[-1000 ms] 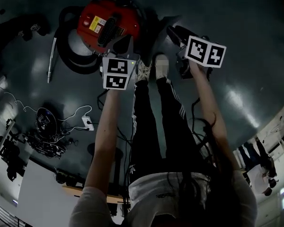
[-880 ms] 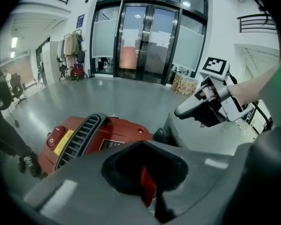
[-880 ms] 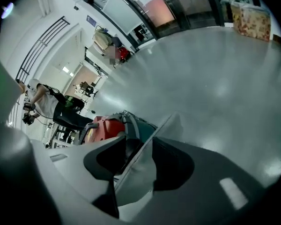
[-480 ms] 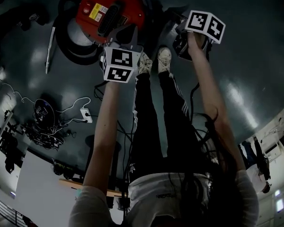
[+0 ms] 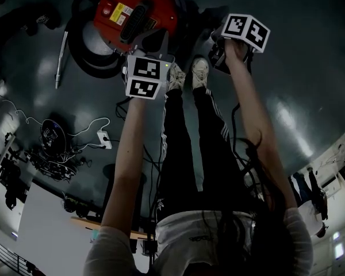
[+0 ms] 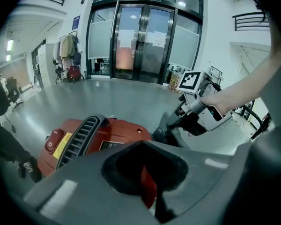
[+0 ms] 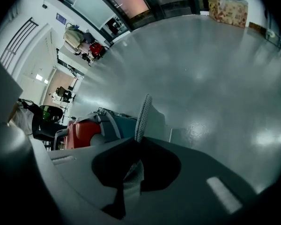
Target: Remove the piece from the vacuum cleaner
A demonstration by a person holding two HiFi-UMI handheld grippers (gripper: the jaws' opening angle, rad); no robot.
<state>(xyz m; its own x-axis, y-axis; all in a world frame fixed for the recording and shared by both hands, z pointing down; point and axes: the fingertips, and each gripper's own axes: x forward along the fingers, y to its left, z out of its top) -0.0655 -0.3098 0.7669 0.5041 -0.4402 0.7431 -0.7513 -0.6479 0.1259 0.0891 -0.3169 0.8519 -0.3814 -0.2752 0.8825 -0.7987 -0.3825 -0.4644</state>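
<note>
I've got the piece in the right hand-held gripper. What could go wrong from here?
The right hand-held gripper pinches the thin piece by one edge; it could twist or slip out. The left hand-held gripper seems clamped on only a sliver of the vacuum and may lose hold. Floor cables to the left could trip you.

Dim, perhaps underexposed, fisheye-warped frames

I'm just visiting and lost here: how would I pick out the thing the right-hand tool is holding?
Start at the red vacuum cleaner on the dark floor beyond the person's shoes. Just to its right, the right gripper is shut on a thin grey panel. Unlike the rounded red body, it is flat, speckled like mesh, and sticks up edge-on from the jaws.
</note>
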